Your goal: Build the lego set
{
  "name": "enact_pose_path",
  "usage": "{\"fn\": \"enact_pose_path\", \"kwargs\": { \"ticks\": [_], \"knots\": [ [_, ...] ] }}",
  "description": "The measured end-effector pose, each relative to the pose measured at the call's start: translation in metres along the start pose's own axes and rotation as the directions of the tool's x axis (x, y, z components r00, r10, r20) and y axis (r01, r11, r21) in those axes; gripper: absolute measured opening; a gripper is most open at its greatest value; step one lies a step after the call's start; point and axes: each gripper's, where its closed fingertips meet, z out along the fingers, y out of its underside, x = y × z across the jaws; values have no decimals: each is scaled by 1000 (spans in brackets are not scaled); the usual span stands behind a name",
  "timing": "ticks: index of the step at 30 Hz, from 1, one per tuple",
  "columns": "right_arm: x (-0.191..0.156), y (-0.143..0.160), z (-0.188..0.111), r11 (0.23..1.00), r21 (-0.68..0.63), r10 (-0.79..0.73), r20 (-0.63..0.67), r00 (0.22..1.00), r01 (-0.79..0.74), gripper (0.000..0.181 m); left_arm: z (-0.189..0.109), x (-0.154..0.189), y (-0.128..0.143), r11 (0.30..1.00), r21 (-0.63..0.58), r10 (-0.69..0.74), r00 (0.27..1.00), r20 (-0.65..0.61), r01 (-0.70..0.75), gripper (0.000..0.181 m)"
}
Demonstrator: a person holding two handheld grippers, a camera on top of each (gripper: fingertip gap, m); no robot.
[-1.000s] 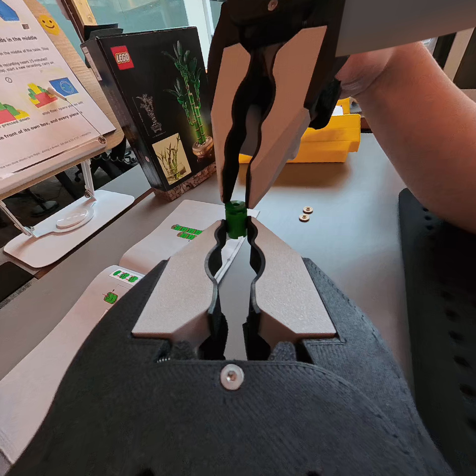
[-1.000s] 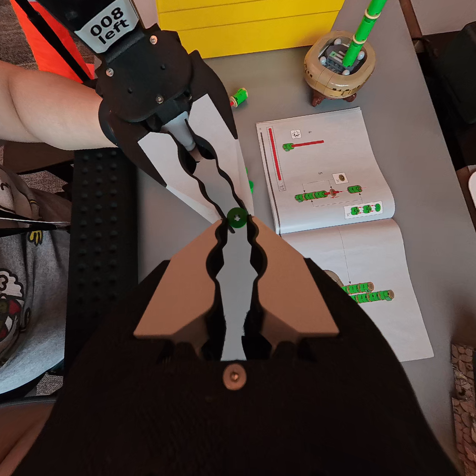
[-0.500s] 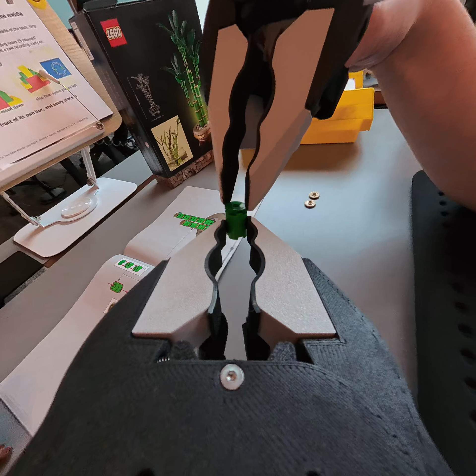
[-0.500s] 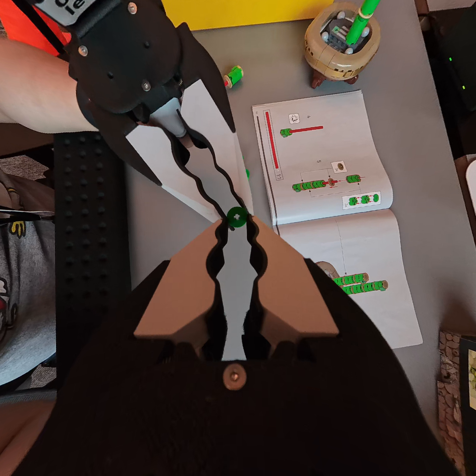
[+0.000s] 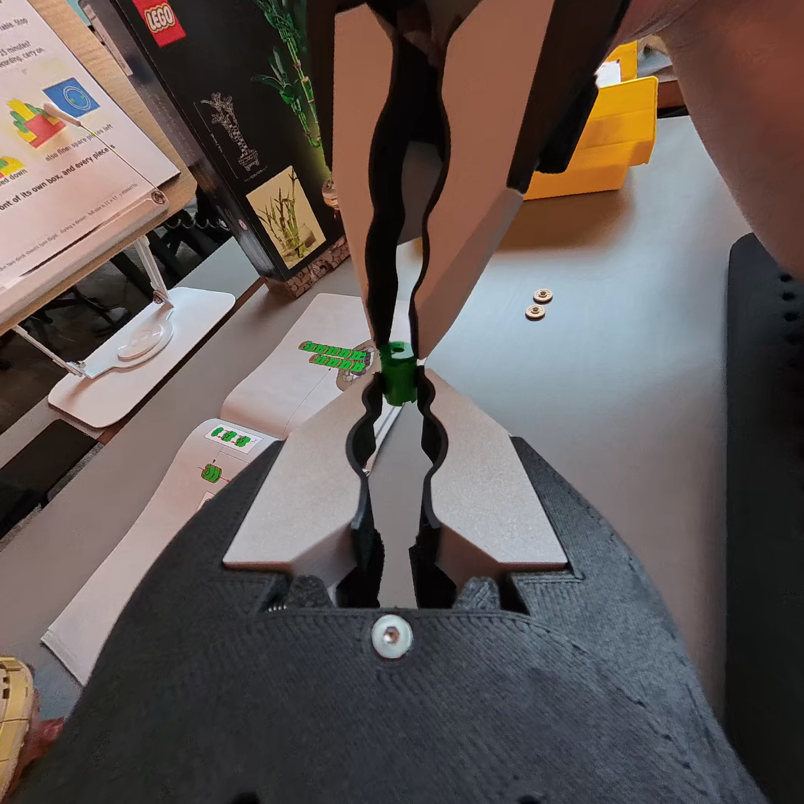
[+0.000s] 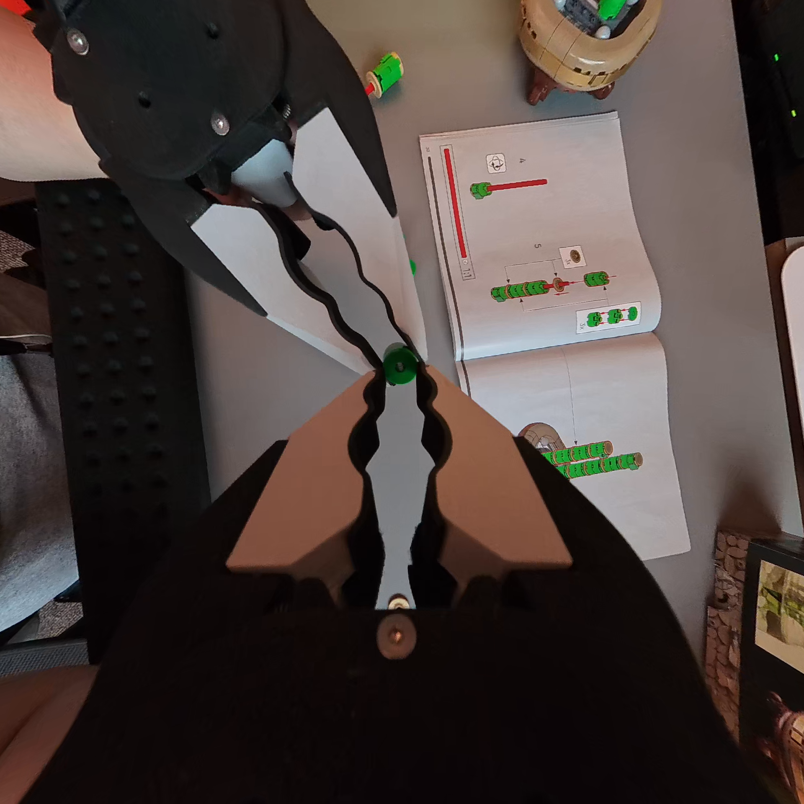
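A small green round piece (image 5: 396, 376) is held above the grey table, over the edge of the open instruction booklet (image 5: 278, 391). My left gripper (image 5: 398, 385) is shut on its lower part. My right gripper (image 6: 399, 377) comes down from above and is shut on its upper end (image 6: 399, 366). In the left wrist view the right gripper's fingertips (image 5: 424, 343) meet the top of the piece. In the right wrist view the left gripper (image 6: 393, 354) reaches in from the upper left. The tan pot (image 6: 583, 48) with a green stalk stands at the far edge.
A short green, tan and red piece (image 6: 385, 74) lies near the pot. Two tan round pieces (image 5: 539, 304) lie on the table. A yellow bin (image 5: 609, 143), the set's black box (image 5: 243, 130), a sheet on a stand (image 5: 65, 130) and a black studded mat (image 6: 117, 348) surround the work area. The tan pot (image 6: 583, 48) is about 30 cm from both grippers' fingertips.
Both grippers stayed clamped on the green piece and shifted together, away from the pot and closer to the black box. The piece now looks slightly tilted in the right wrist view.
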Motion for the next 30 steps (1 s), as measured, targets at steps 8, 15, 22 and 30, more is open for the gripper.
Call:
{"fn": "enact_pose_path", "kwargs": {
  "ticks": [8, 15, 22, 30],
  "knots": [
    [-1, 2, 0, 1000, -25, -3, -12, 1000, 3, 14, 0, 3, 2, 1000, 1, 16, 999, -30, -16, 14],
    [-2, 2, -6, 999, -54, -12, -54, 998, 9, 14, 1, 5, -4, 998, 55, 32, 999, -25, -31, 14],
    [-4, -1, -10, 999, -47, -28, -65, 997, 25, 15, -1, 7, -8, 996, 81, 27, 999, -47, -23, 14],
    [-5, -3, -11, 999, -24, -29, -53, 998, 28, 16, -2, 8, -11, 995, 100, 21, 998, -63, -14, 14]
  ]
}}
